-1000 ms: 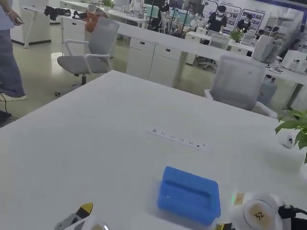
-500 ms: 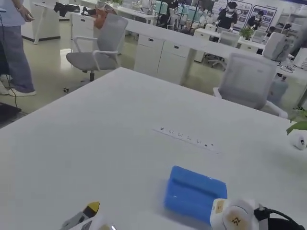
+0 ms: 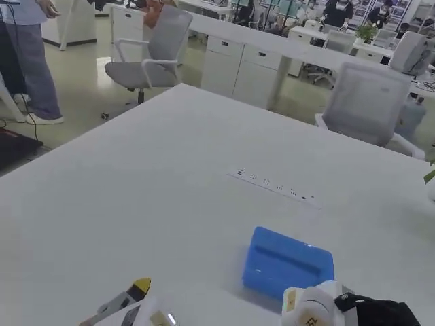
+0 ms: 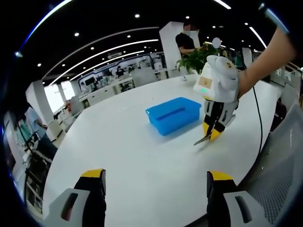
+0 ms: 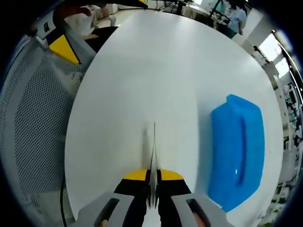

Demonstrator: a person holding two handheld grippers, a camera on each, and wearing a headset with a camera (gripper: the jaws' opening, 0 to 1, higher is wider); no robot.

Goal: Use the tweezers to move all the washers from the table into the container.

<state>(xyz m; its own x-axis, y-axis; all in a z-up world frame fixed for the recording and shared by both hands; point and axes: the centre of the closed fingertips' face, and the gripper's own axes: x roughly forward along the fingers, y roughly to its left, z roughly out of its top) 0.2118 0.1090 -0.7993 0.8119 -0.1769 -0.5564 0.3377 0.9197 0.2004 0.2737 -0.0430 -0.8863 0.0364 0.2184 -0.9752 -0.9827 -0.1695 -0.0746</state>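
A blue rectangular container (image 3: 289, 263) lies on the white table (image 3: 170, 183), its top looking closed or upside down. My right gripper (image 5: 154, 174) is shut on a thin pair of metal tweezers (image 5: 154, 142), whose tip points over bare tabletop left of the container (image 5: 236, 151). In the head view the right gripper (image 3: 312, 309) sits at the container's near edge. My left gripper (image 4: 155, 176) is open and holds nothing, hovering above the table's near side. From there I see the right gripper (image 4: 215, 109), the tweezers (image 4: 203, 138) and the container (image 4: 173, 113).
A power strip (image 3: 275, 185) is set into the table beyond the container. Grey office chairs (image 3: 363, 102) stand at the far side, and a mesh chair (image 5: 28, 118) is at the near edge. A person (image 3: 27, 61) stands far left. A potted plant (image 4: 201, 56) sits behind.
The head camera has tilted down and shifted, so the scene sits differently. Against the blue container, my right gripper has moved left to its near edge. The left gripper stays low left.
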